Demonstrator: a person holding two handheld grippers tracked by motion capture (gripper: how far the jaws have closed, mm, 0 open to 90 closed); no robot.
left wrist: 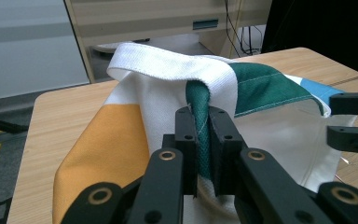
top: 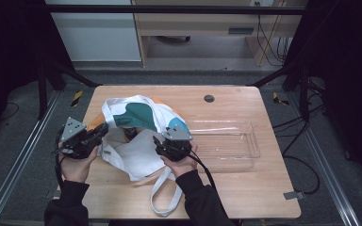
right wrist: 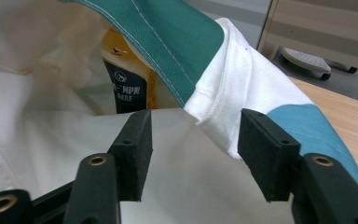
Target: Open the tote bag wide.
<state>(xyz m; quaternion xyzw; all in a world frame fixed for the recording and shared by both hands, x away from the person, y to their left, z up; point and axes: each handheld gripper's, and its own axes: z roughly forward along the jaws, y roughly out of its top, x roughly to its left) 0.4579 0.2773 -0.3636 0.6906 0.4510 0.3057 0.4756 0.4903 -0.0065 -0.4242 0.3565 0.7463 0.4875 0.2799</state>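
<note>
A tote bag (top: 141,115) in white, green, orange and blue lies on the wooden table (top: 245,188) with its mouth held up. My left gripper (top: 102,131) grips the bag's left rim; in the left gripper view it (left wrist: 204,116) is shut on a fold of green fabric (left wrist: 198,100) under the white strap (left wrist: 168,63). My right gripper (top: 158,141) is at the bag's right side, open, and its jaws (right wrist: 196,126) straddle the white strap seam (right wrist: 223,107) without touching it. Inside the bag stands a yellow and dark blue packet (right wrist: 126,79).
A clear plastic tray (top: 252,150) sits on the table just right of the bag and my right hand. A loose white strap loop (top: 162,197) trails toward the front edge. A small round grommet (top: 209,98) is near the far edge.
</note>
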